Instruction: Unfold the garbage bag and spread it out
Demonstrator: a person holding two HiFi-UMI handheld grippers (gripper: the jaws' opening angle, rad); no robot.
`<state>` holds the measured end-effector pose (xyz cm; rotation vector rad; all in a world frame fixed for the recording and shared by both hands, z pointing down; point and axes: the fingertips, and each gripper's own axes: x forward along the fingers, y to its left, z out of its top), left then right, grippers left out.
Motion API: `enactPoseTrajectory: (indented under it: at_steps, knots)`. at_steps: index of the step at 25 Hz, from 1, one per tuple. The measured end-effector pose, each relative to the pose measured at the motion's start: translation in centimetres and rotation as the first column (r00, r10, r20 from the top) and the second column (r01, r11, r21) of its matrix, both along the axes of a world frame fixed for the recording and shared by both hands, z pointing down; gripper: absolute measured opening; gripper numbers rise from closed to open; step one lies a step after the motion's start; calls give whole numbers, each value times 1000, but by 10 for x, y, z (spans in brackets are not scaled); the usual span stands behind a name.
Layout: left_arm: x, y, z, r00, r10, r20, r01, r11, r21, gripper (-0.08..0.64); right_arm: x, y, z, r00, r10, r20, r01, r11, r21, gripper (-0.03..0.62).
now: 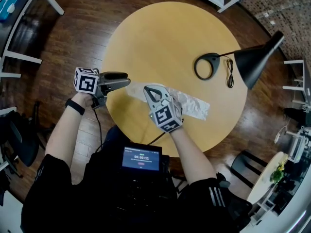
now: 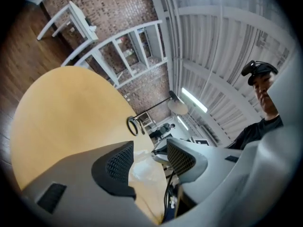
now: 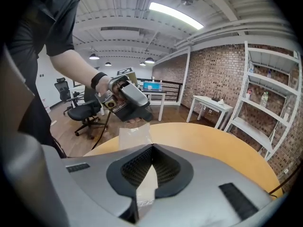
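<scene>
right fingers (image 3: 135,167): clenched, pads tight together on a fold of the garbage bag (image 3: 135,135); thin film runs up out of the pinch
right gripper (image 1: 147,89): tilted down over the near edge of the surface (image 1: 165,38); it has the bag by its left end
left fingers (image 2: 118,162): released, a clear gap between the pads; crumpled film (image 2: 142,170) shows in that gap, neither pad pressing on it
left gripper (image 1: 126,79): about level at the near-left edge of the surface; tips aimed at the right gripper, just beside it
garbage bag (image 1: 192,105): translucent, crinkled, a narrow bunched strip; it lies along the near edge of the surface, running right from the right gripper
surface: round, yellow wood; bare across its middle and far edge
lamp (image 1: 252,62): black; the shade overhangs the right edge; its ring base (image 1: 208,66) sits toward that edge, well apart from the bag; a coiled cord (image 1: 230,74) just beside the ring
screen (image 1: 141,159): lit, on a dark unit at the person's chest, below the near edge
</scene>
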<state>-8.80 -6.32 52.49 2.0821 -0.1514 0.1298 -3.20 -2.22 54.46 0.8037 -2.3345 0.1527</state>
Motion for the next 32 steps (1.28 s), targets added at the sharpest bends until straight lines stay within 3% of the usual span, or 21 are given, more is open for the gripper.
enactPoseTrajectory:
  at_steps: [2,4,5,6,8,9,14,21,26,32]
  knots:
    - [9,6,10,991,91,98,-94,995,27,225,-3,1,-1,1000,-8,-2,8,1000,5,6]
    - [13,12,25,963,159,216,-175,983,56,225,-6,2,0,1000,-17,-3,17,1000,5,6]
    - [14,14,30,952,178,248,-199,978,63,205,-8,4,1,1000,-23,-4,23,1000,5,6]
    - [15,14,31,948,186,260,-209,976,66,126,-10,5,2,1000,-30,-7,30,1000,6,6]
    - [16,12,28,953,177,245,-198,978,65,20,-12,7,3,999,-45,-19,45,999,14,6]
    - [17,10,26,957,168,234,-188,980,63,6,-13,8,3,998,-52,-23,53,998,19,6]
    - [17,4,27,960,145,238,-161,986,50,0,-17,14,3,997,-73,-40,75,997,37,8]
    - [21,-11,22,986,67,152,-65,998,-18,1,-20,18,0,992,-92,-85,99,992,78,8]
    - [7,-31,36,980,-37,194,51,996,-67,1,-21,27,1,985,-114,-131,128,987,97,6]
    - [0,-42,53,959,-70,273,87,995,-50,1,-32,52,15,972,-162,-169,178,980,87,8]
